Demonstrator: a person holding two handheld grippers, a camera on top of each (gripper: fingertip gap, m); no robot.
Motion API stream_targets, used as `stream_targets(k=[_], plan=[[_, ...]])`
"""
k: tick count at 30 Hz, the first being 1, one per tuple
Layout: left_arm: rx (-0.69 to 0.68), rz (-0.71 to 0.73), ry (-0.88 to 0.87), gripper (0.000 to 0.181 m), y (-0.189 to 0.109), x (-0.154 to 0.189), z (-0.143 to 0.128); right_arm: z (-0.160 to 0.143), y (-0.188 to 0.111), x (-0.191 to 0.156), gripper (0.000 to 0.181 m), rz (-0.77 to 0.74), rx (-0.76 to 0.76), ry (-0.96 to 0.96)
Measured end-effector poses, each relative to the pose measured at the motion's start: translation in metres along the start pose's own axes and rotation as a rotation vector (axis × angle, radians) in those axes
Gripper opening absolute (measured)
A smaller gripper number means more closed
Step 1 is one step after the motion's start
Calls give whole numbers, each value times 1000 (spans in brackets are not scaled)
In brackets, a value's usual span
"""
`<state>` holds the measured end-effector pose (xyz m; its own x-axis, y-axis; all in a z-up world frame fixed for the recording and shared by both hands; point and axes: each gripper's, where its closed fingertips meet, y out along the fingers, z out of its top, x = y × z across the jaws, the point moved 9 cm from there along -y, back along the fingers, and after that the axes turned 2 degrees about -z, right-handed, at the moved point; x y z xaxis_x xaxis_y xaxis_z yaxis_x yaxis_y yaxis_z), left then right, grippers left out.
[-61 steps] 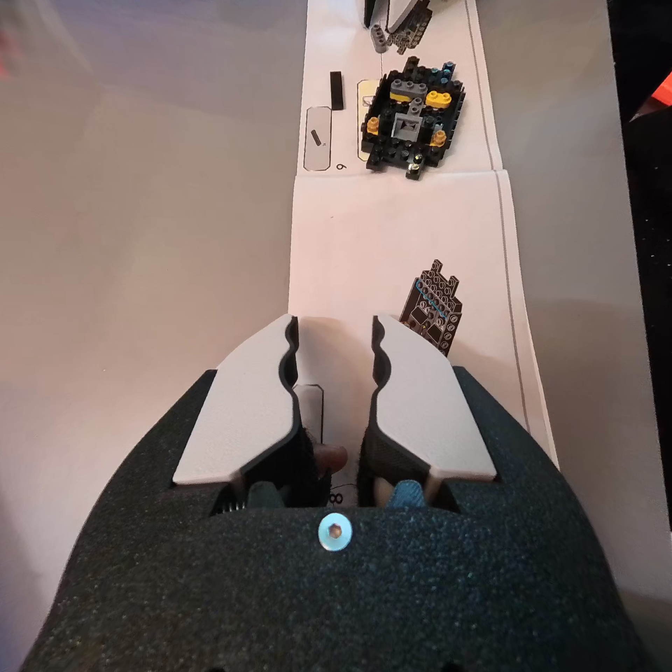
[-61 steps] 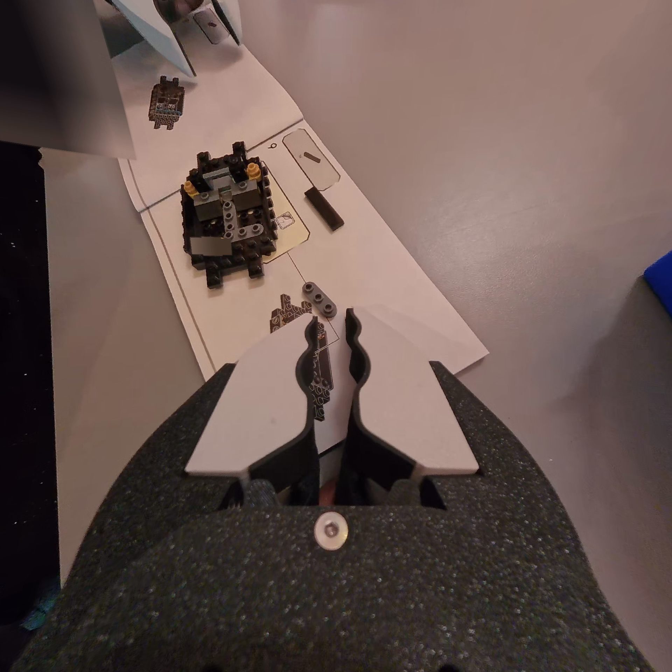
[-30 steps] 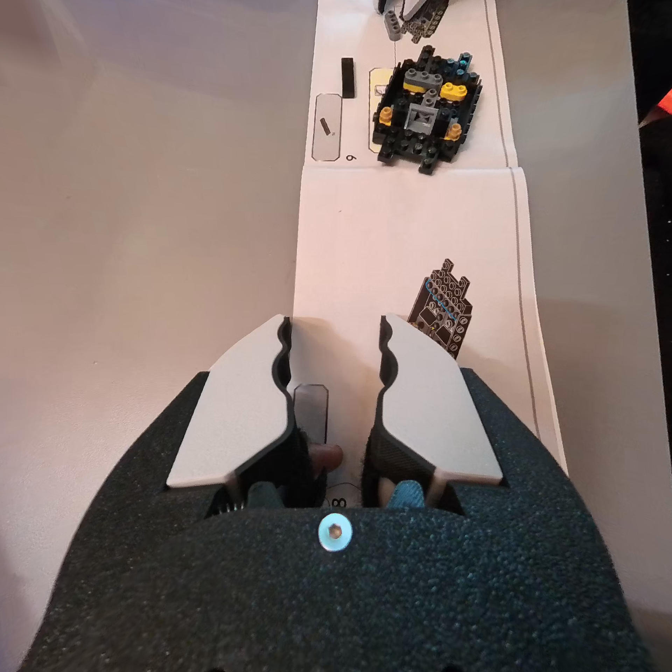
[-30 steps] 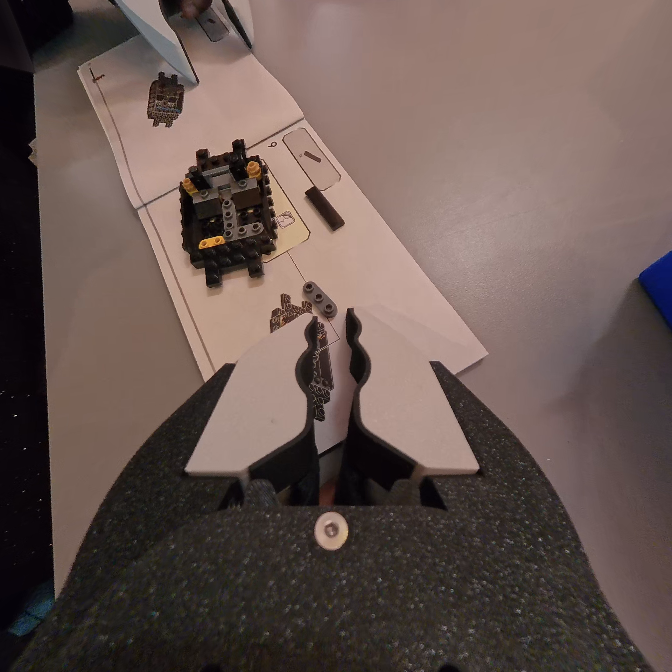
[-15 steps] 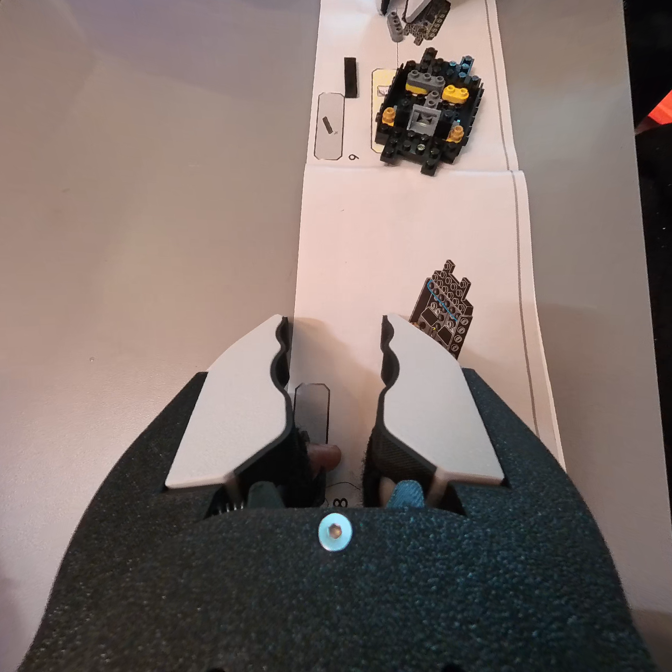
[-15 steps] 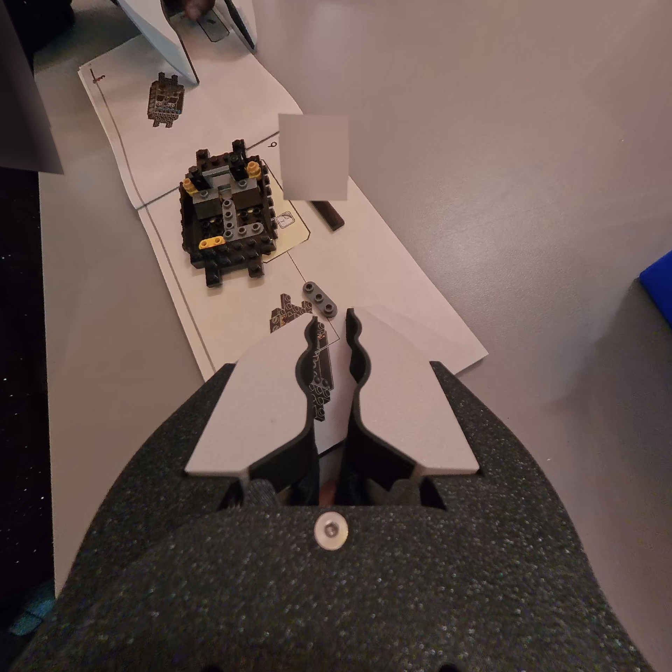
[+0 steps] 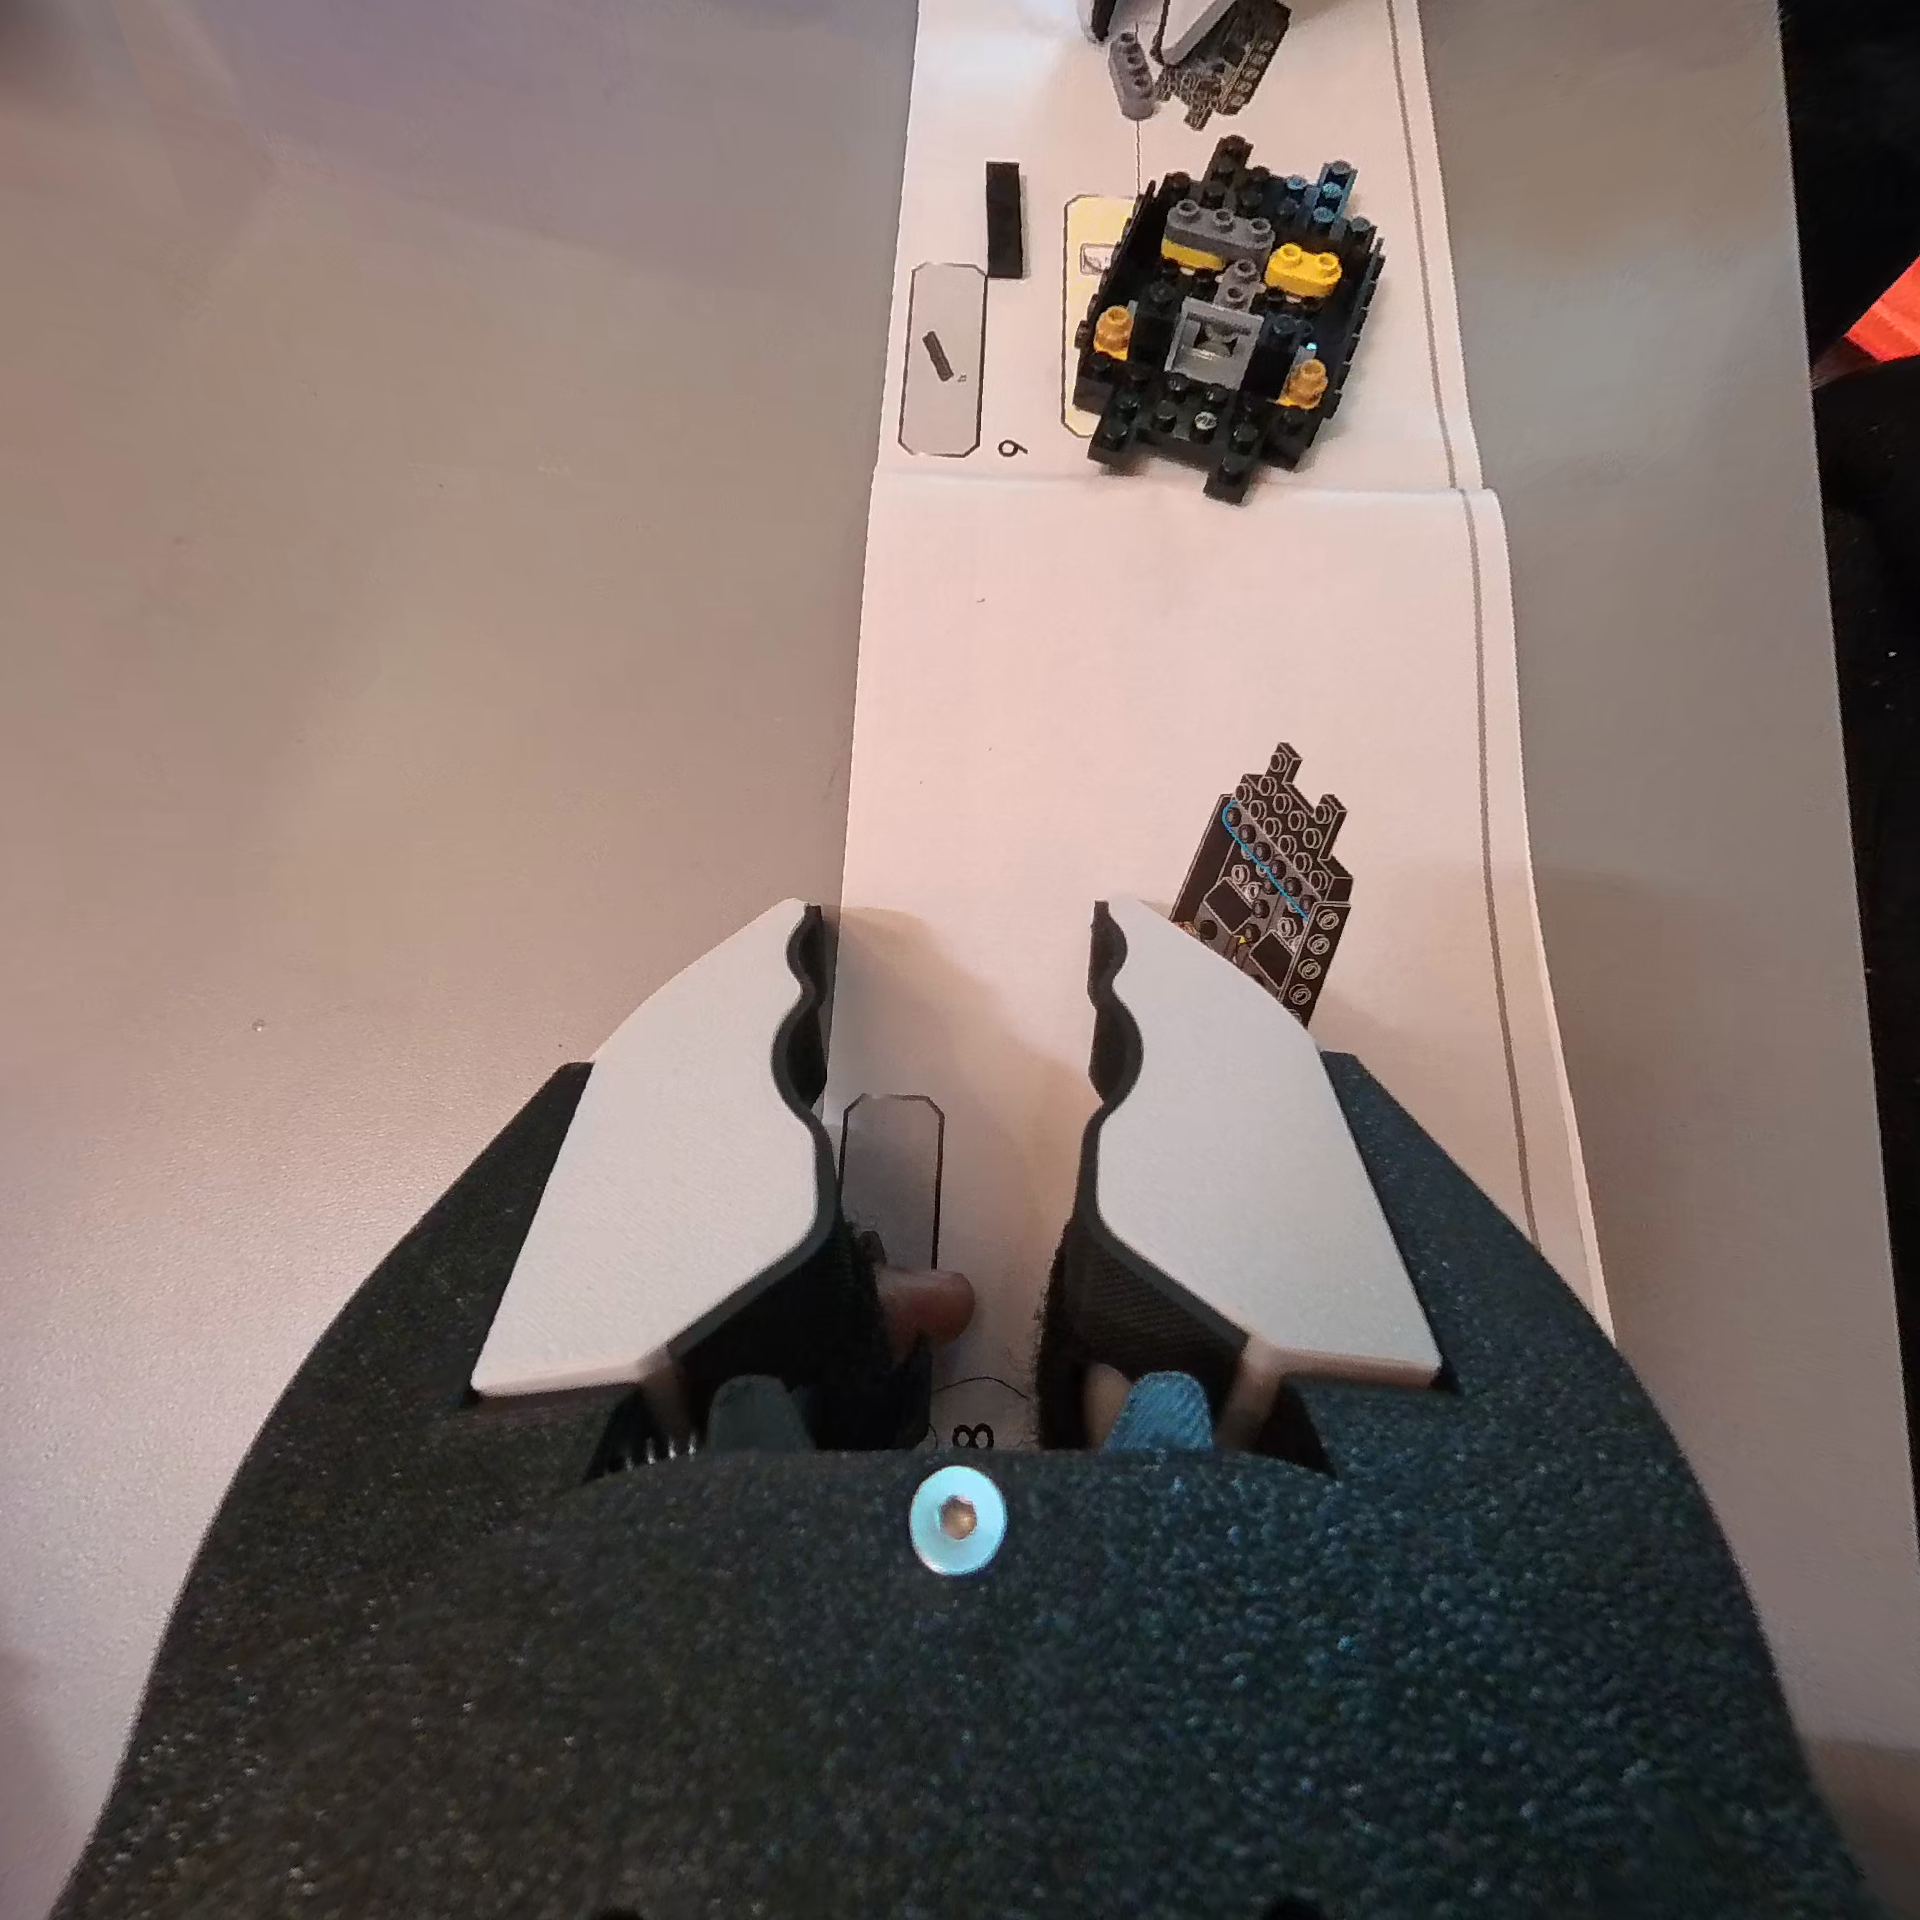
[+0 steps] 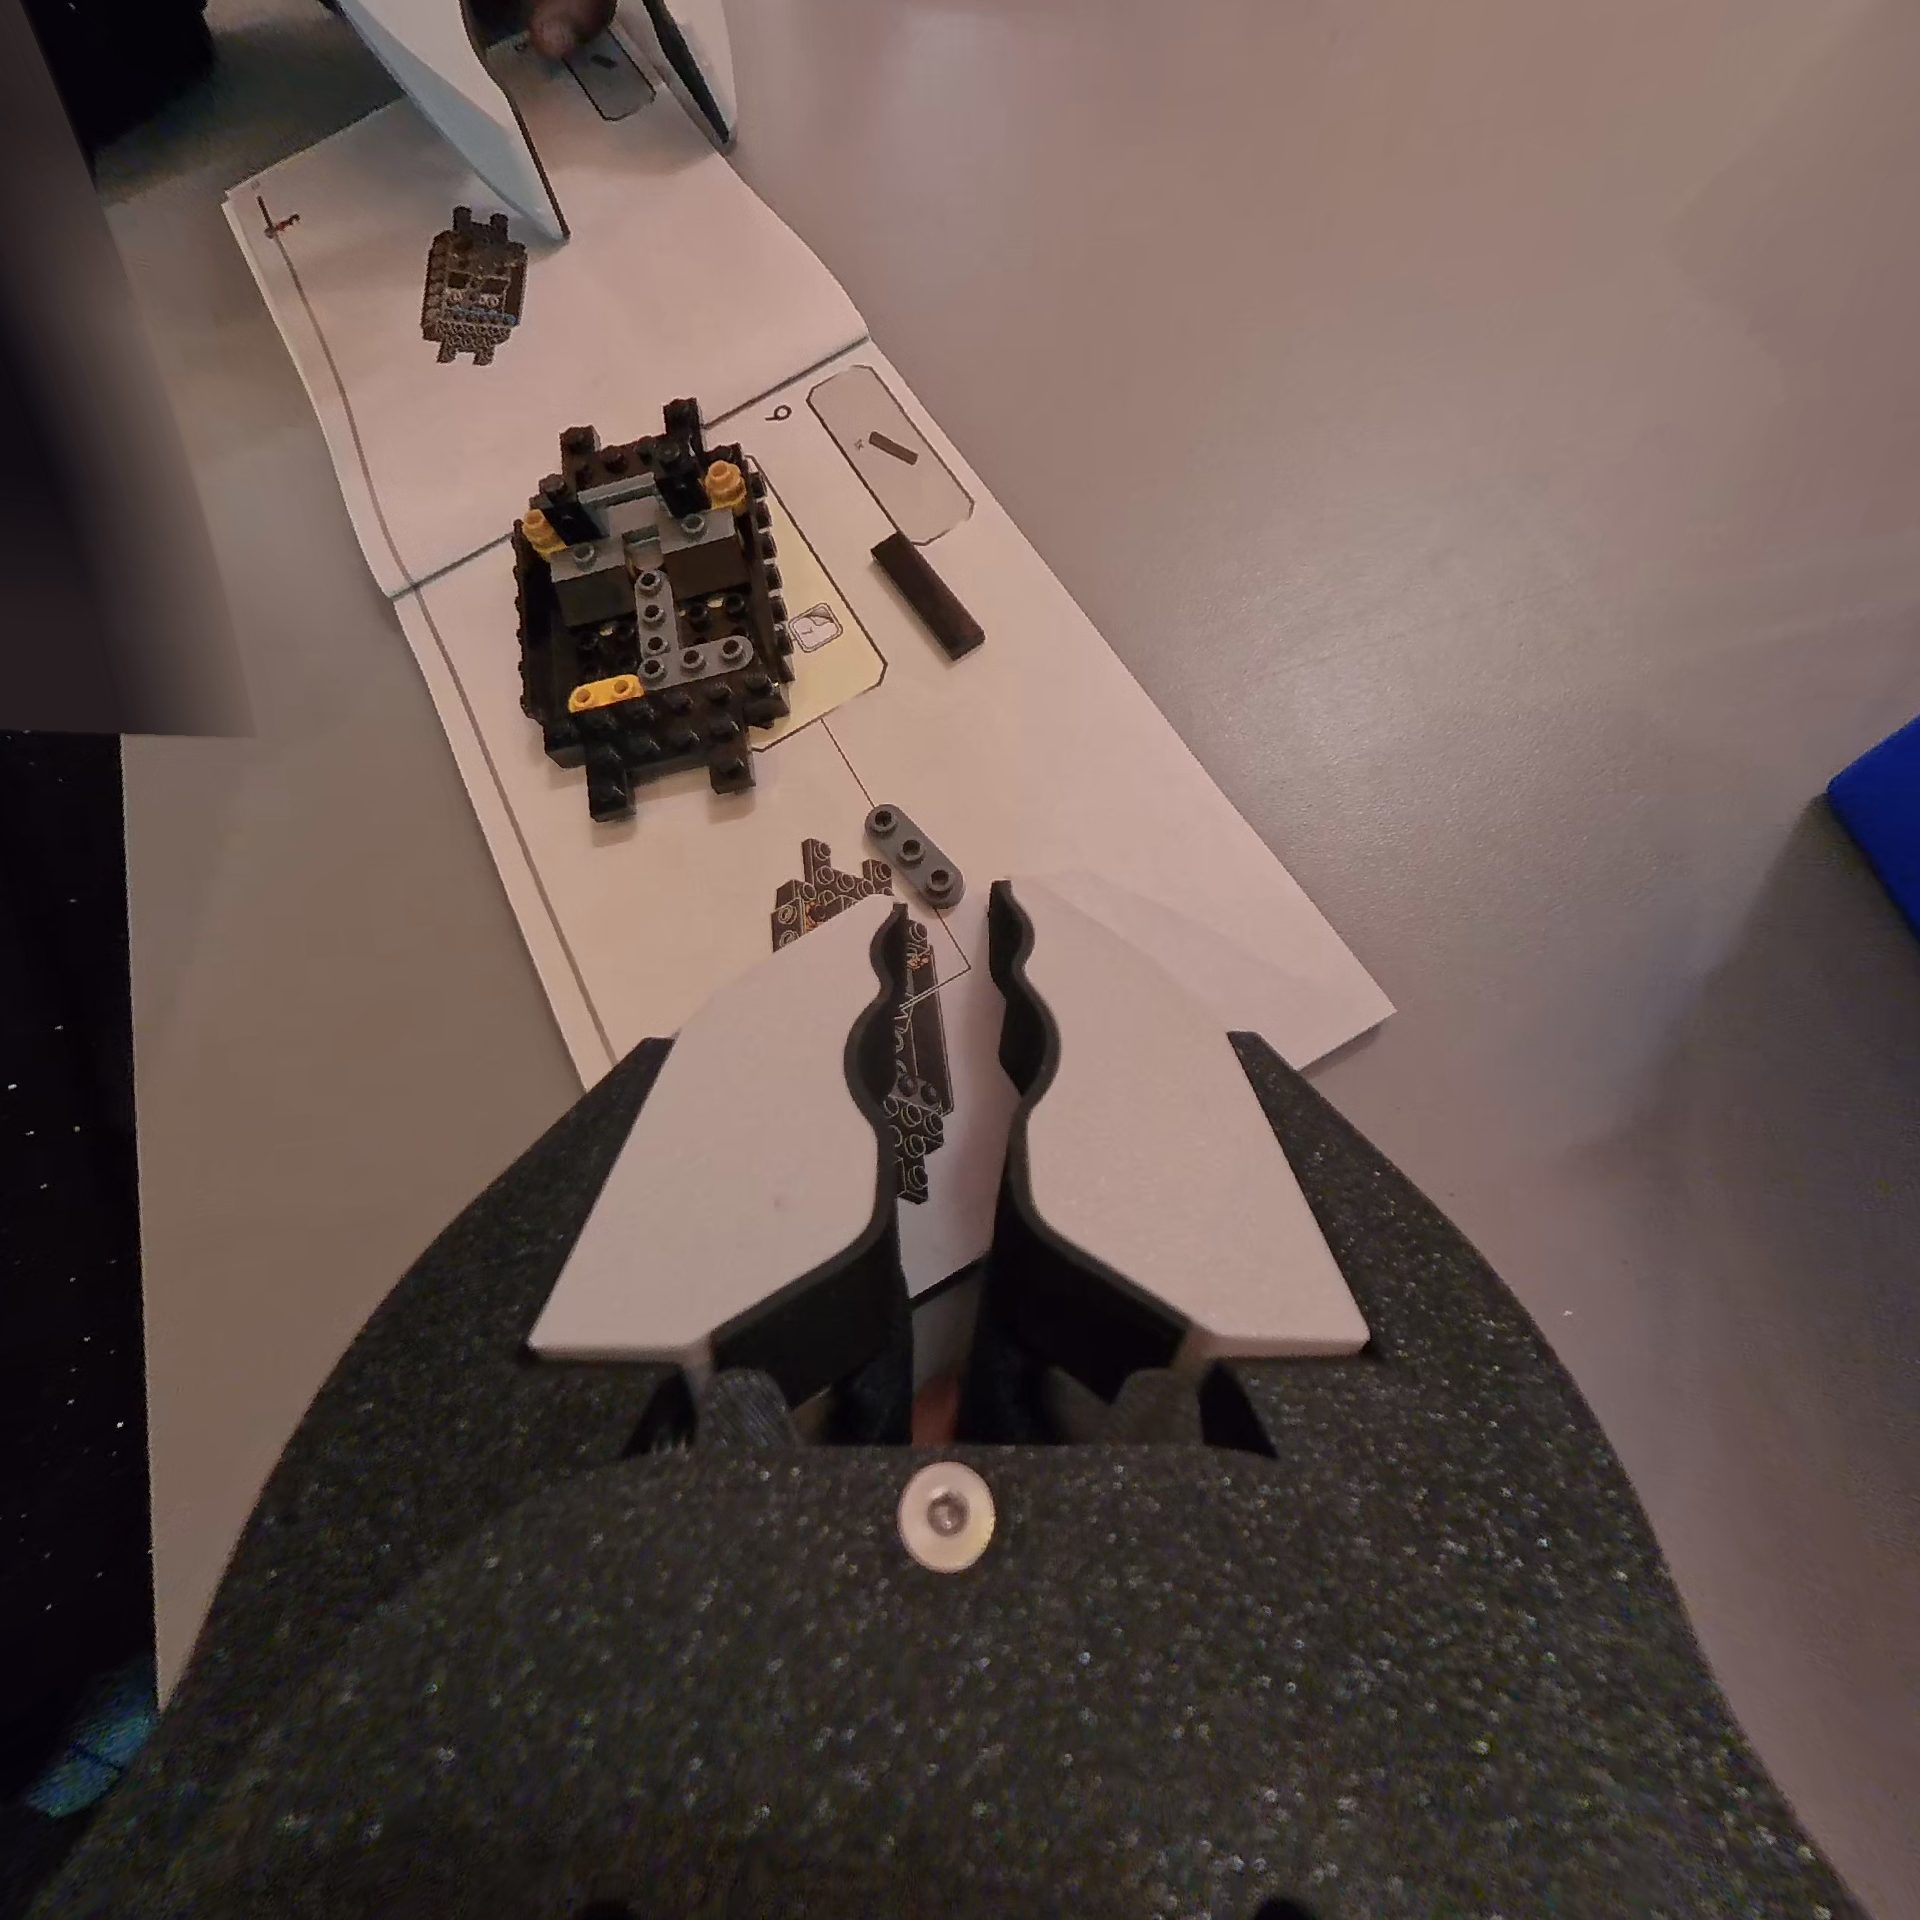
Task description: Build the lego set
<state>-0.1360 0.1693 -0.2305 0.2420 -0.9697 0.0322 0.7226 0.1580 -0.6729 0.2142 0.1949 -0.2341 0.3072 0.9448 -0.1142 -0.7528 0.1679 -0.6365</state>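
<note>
A partly built black Lego model [image 7: 1226, 312] with grey and yellow pieces stands on the white instruction sheet [image 7: 1143, 644]; it also shows in the right wrist view [image 8: 649, 613]. A black flat tile [image 8: 927, 597] lies on the sheet right of the model. A small grey three-stud plate [image 8: 912, 852] lies just ahead of my right gripper [image 8: 945, 904], whose jaws stand a narrow gap apart and hold nothing. My left gripper [image 7: 956, 925] is open and empty, low over the sheet and well short of the model. The tile [image 7: 1003, 218] lies left of the model there.
The sheet lies on a grey table [image 8: 1455, 416]. The table's edge and a dark drop run along one side [image 8: 62, 1039]. A blue object [image 8: 1881, 821] sits at the right edge. The left gripper's white fingers [image 8: 468, 114] show at the sheet's far end. There is about 25 cm between the tips of the two grippers. My left tips are about 15 cm from the black flat tile [image 8: 927, 597], my right tips only 7 cm. Seen from the left wrist view [image 7: 1007, 215] as well.
My left gripper's jaws have opened wider, and it has drawn back a little from the model. My right gripper and the pieces have stayed put.
</note>
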Motion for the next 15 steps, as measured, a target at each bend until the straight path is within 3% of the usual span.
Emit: stream_targets(k=[15], plan=[[1, -1, -1, 48, 0, 0, 0, 0, 0, 0, 15, -4, 0, -4]])
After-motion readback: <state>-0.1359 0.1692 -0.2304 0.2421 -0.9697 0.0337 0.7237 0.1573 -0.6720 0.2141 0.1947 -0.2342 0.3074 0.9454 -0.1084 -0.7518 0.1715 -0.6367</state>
